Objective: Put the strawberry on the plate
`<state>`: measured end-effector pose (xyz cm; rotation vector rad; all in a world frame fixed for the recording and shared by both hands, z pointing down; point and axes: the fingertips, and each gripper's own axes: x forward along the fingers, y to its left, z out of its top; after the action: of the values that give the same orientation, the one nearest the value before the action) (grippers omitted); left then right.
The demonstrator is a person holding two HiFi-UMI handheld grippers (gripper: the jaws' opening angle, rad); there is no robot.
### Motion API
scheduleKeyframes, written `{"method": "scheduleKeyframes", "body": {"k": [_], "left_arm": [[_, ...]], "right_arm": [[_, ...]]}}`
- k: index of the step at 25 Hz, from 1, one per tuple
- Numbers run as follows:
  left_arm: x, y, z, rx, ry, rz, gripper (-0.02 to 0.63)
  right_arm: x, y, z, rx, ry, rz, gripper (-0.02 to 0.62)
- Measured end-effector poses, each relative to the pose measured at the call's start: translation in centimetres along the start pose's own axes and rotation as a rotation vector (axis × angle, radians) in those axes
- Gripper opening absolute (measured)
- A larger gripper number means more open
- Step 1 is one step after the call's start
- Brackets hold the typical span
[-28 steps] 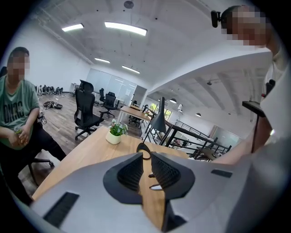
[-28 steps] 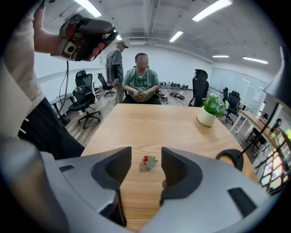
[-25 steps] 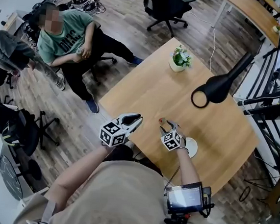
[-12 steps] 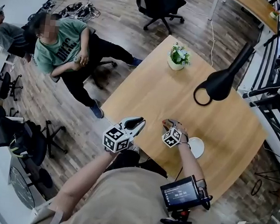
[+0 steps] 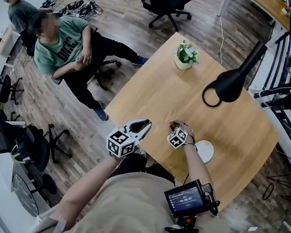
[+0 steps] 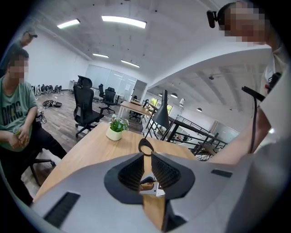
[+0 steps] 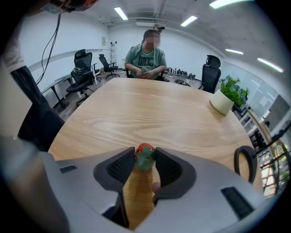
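Observation:
A red strawberry (image 7: 143, 154) with a green cap sits between the jaws of my right gripper (image 7: 144, 157), which is shut on it just above the wooden table (image 5: 153, 93). In the head view the right gripper (image 5: 175, 126) is near the table's front edge, with a bit of the strawberry (image 5: 172, 124) showing at its tips. The white plate (image 5: 204, 151) lies on the table just right of that gripper. My left gripper (image 5: 143, 125) hovers at the table's front-left edge. Its jaws are shut and empty in the left gripper view (image 6: 146, 156).
A potted plant (image 5: 185, 57) stands at the table's far side and a black lamp (image 5: 231, 85) with a ring base at the right. A person (image 5: 65, 41) sits left of the table, another stands behind. An office chair (image 5: 167, 0) is beyond.
The right gripper's jaws have drawn in around the strawberry, with little travel over the table. The left gripper has stayed near the table's edge.

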<state>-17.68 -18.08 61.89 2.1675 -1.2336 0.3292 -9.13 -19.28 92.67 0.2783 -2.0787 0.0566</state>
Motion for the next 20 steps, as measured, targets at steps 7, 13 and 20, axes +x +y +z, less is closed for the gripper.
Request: {"method": "scheduleKeyframes", "body": {"k": [7, 13, 20], "left_arm": [[-0.3, 0.3, 0.7, -0.009, -0.022, -0.017, 0.043], [1.1, -1.1, 1.4, -0.022, -0.047, -0.073, 0.043], [0.5, -1.8, 3.2, 0.000, -0.072, -0.166, 0.043]], "right_arm": [[-2.8, -0.7, 2.3, 0.139, -0.075, -0.046, 0.146], [-10.3, -2.5, 4.1, 0.339, -0.200, -0.105, 0.143], [-18.9, -3.2, 7.6, 0.478, -0.347, -0.202, 0.143]]}}
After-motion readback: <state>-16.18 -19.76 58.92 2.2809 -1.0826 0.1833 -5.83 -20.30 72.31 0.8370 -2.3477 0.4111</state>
